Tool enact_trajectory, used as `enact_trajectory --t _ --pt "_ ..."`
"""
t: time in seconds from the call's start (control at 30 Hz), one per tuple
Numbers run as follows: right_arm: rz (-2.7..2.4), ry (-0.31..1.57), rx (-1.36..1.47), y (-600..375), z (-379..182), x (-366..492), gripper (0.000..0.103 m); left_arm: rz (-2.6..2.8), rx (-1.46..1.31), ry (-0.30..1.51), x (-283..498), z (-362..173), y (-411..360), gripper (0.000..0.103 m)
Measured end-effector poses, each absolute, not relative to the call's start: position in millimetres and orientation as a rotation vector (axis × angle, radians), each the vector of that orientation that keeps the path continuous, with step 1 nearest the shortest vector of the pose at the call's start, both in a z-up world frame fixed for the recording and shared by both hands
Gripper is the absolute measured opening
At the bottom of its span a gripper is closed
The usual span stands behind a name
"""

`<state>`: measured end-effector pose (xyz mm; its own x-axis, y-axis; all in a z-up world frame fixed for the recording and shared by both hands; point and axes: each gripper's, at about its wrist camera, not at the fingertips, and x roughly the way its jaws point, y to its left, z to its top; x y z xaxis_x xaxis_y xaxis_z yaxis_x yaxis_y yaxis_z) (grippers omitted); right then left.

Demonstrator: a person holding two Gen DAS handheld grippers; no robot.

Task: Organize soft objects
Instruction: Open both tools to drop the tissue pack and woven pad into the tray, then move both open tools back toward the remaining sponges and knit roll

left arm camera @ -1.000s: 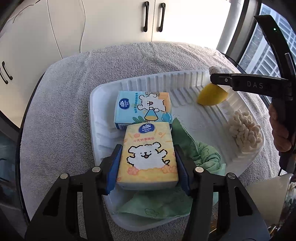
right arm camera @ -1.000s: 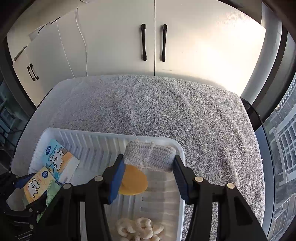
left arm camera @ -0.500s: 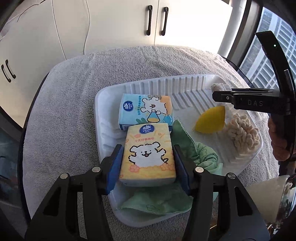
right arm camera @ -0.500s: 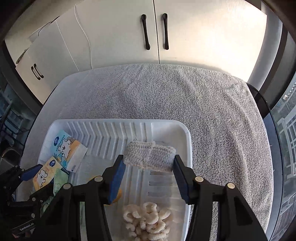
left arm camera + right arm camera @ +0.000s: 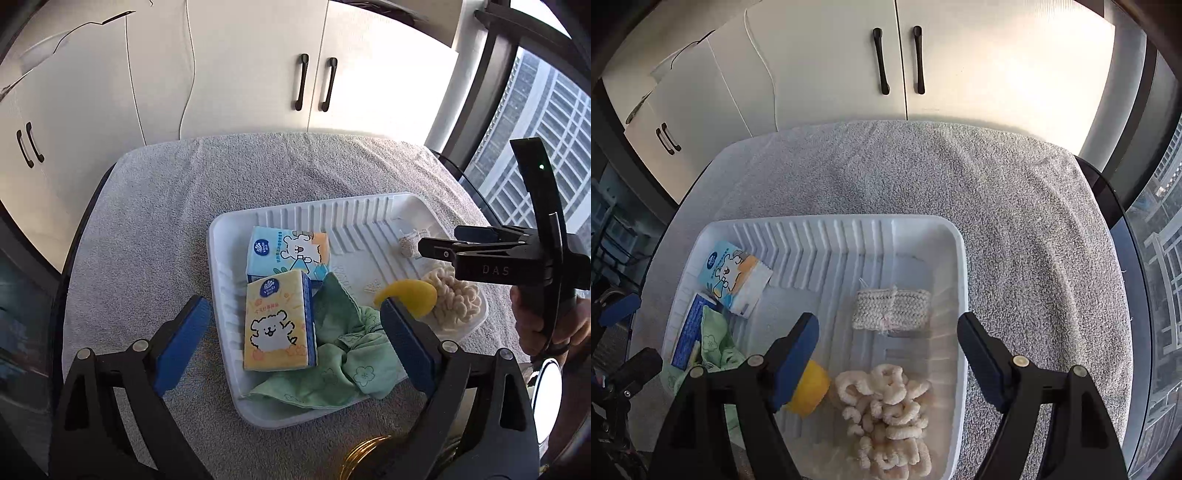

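- White plastic tray (image 5: 221, 236) sits on a grey towel (image 5: 155, 221); I use the tray as the reference for every position below.
- I read the step in hand as the release: both tools have just set a soft item down inside the tray.
- My left gripper (image 5: 295, 332) has just been opening. Its blue pads stand wide and clear on either side of the yellow tissue pack (image 5: 277, 325), touching nothing.
- That yellow pack lies at the tray's near left, overlapping the blue tissue pack (image 5: 286, 254) behind it and resting partly on the crumpled green cloth (image 5: 343, 354) at the tray's near edge.
- My right gripper (image 5: 888, 350) has also just been opening. The knitted grey pad (image 5: 892, 308) lies flat on the tray floor by the right wall, ahead of the pads and untouched by them.
- Further contents: a yellow sponge (image 5: 810, 387) at centre near, partly behind one right pad, and a cream fuzzy bundle (image 5: 886, 410) at the tray's near right corner.
- No loose soft item shows on the towel outside the tray, so I judge the sorting close to complete.
- Next move, as I judge it: lift both tools straight clear of the tray walls without snagging the cloth, which hangs over the near rim and may want tucking in.
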<state>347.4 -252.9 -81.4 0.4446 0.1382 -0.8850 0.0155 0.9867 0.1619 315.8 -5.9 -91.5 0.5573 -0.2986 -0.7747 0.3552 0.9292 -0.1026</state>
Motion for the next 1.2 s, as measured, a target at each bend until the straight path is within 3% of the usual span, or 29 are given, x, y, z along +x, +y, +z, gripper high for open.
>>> enact_trajectory --t 0.3,1.2 --pt "0.007 1.063 0.240 -293 -72 304 0.080 -0.131 0.128 0.743 286 -75 27 0.094" --pt "-0.156 1.088 0.219 -354 -98 123 0.080 0.013 -0.030 0.965 176 -151 136 0.094"
